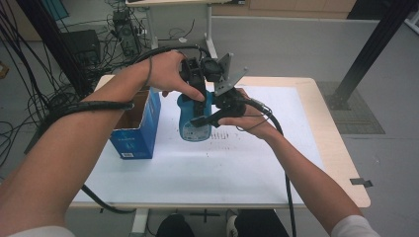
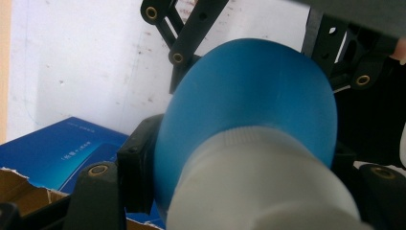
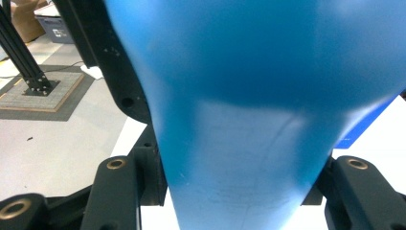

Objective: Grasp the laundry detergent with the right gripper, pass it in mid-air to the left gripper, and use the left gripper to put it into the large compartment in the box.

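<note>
Both grippers were on the blue bottle [image 1: 194,121], held up above the middle of the table [image 1: 276,163], a little toward its far edge! The left gripper [image 1: 200,96] came down from above and clamped the bottle near its white cap [image 2: 258,187], while the right gripper [image 1: 210,120] came in from the side and squeezed the body lower down (a steadying hold, by the look of it, so the top could be worked). In the left gripper view the neck sat snug between the jaws, pressed on both sides. In the right gripper view the blue body [image 3: 249,120] was wedged between the jaws, touching each. The open blue box [image 1: 136,126] stood near the table's left edge, just beside the bottle.
</note>
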Action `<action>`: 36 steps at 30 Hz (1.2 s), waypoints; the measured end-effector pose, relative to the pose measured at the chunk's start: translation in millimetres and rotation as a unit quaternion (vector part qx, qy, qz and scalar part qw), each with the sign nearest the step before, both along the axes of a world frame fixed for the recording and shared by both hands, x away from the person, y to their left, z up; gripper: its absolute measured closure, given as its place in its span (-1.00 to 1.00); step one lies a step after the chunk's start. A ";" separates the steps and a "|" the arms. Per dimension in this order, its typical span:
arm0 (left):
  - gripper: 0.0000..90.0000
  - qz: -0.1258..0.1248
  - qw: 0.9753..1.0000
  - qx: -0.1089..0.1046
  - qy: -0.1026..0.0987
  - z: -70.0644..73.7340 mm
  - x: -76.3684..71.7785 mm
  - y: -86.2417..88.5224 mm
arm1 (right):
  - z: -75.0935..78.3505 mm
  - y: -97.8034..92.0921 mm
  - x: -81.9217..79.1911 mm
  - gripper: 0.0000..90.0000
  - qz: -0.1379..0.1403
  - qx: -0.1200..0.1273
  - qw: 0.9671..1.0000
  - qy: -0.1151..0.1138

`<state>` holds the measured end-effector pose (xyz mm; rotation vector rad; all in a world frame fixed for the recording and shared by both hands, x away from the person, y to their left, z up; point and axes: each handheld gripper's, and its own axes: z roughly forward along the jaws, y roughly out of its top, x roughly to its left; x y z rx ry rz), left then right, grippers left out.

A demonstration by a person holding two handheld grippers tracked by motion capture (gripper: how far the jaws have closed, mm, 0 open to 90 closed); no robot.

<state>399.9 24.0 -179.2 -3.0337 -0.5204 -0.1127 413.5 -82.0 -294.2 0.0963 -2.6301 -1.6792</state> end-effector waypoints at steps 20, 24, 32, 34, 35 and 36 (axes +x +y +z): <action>-0.23 0.001 1.000 -0.003 -0.006 -0.2 -0.4 -1.3 | -1.7 -2.2 0.6 -0.05 -0.004 0.007 1.000 -0.005; -0.23 0.002 1.000 -0.002 -0.005 0.5 -1.1 -1.2 | -2.0 -1.6 -0.2 -0.06 0.000 0.009 1.000 -0.002; -0.23 0.003 1.000 -0.003 -0.005 3.9 -1.3 -1.7 | -0.3 -3.1 -1.1 -0.06 -0.004 0.013 1.000 0.001; -0.23 0.005 1.000 -0.003 -0.004 3.8 -1.8 -2.2 | -0.1 -3.4 -1.4 -0.06 -0.004 0.012 1.000 0.002; -0.23 0.006 1.000 -0.003 -0.005 3.7 -1.9 -2.4 | -0.1 -3.5 -1.5 -0.06 -0.004 0.012 1.000 0.002; -0.23 0.006 1.000 -0.004 -0.005 3.6 -1.9 -2.6 | -0.3 -2.9 -0.4 -0.06 0.001 0.017 1.000 -0.005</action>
